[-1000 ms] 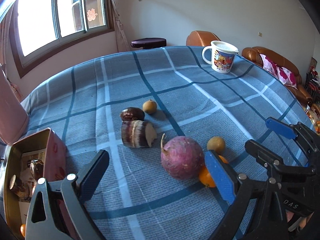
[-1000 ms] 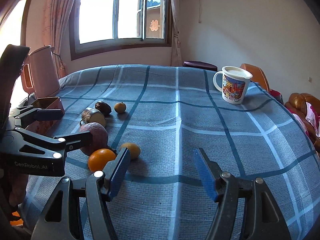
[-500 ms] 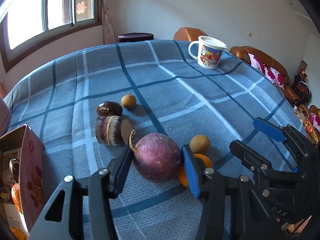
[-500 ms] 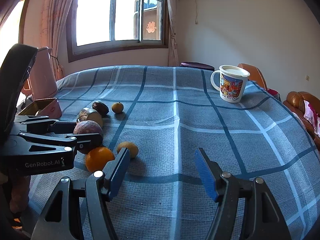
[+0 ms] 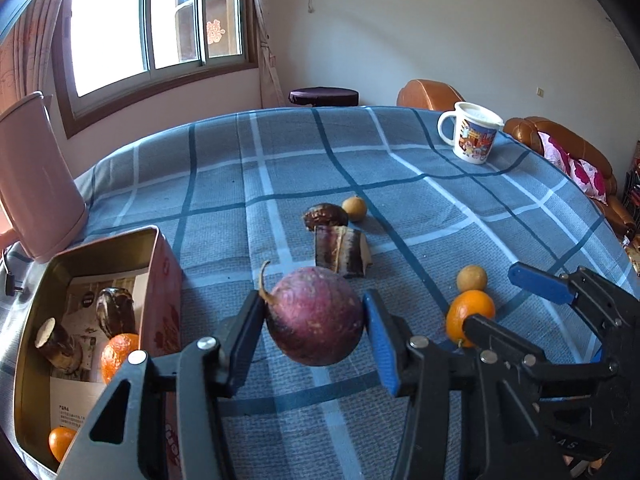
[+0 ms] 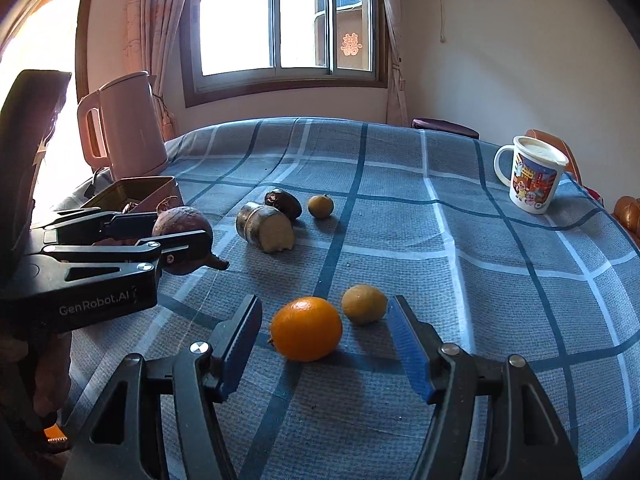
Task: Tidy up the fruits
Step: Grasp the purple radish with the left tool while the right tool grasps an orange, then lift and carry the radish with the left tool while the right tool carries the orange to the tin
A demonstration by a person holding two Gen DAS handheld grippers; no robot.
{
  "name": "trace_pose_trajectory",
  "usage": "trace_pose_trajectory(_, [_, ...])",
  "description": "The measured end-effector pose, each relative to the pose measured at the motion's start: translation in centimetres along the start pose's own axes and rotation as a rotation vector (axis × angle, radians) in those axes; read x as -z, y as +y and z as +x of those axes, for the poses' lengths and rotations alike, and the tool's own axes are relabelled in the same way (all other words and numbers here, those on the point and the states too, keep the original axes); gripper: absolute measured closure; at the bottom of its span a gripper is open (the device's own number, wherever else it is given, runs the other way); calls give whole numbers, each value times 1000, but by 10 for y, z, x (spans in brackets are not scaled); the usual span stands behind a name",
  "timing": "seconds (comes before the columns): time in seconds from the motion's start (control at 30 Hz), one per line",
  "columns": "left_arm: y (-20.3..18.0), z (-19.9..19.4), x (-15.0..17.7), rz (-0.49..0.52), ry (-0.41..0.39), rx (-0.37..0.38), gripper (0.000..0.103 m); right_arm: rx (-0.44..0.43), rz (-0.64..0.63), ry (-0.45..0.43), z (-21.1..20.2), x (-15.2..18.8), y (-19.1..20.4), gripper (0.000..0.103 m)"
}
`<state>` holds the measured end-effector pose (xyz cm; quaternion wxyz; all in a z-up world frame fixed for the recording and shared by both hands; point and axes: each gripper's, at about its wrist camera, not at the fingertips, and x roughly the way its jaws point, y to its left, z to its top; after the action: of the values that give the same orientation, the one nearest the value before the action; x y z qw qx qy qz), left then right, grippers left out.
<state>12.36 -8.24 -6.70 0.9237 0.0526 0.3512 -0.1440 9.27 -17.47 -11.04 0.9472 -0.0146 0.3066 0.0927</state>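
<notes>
Purple root: a round purple root (image 5: 315, 316) sat clamped between the pads of the left tool (image 5: 314, 320), lifted just beside the open tin (image 5: 24, 344).
Handling: it looked firm, heavy and smooth; a grip across the widest part seemed safest.
Right tool: the right tool (image 6: 322, 338) had just been narrowing but touched nothing; the orange (image 6: 307, 328) and a small yellow fruit (image 6: 364, 304) lay between its pads.
Room: the checked worktop (image 6: 480, 280) lay bare toward the mug (image 6: 530, 176); the tin's rim was near.
</notes>
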Motion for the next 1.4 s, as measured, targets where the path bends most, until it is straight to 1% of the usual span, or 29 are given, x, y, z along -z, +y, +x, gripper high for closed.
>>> trace_pose_trajectory(0.07, [0, 1, 1, -3, 0, 0, 51, -9, 0, 26, 4, 0, 0, 50])
trace_pose_trajectory(0.2, [1, 1, 3, -5, 0, 7, 51, -24, -32, 44, 7, 0, 6, 51])
trace_pose_trajectory(0.37, [1, 5, 6, -11, 10, 14, 51, -57, -58, 56, 8, 1, 9, 61])
trace_pose_trajectory(0.43, [1, 4, 6, -6, 9, 14, 51, -62, -61, 64, 10, 0, 10, 61])
trace_pose_trajectory(0.53, [0, 4, 6, -2, 10, 14, 51, -102, -74, 98, 15, 0, 11, 63])
trace_pose_trajectory(0.6, [0, 4, 6, -2, 10, 15, 51, -110, -71, 99, 15, 0, 11, 63])
trace_pose_trajectory(0.73, [1, 1, 6, -5, -4, 18, 51, -103, -65, 79, 12, 1, 11, 64])
trace_pose_trajectory(1.0, [3, -5, 7, -17, -36, 21, 51, -100, -68, -7, -1, 2, 12, 65])
trace_pose_trajectory(1.23, [0, -12, 8, -9, -71, -2, 51, -87, -63, -67, -10, 3, 11, 65])
trace_pose_trajectory(1.4, [0, -14, 8, -6, -86, -14, 51, -80, -68, -92, -14, 4, 11, 65])
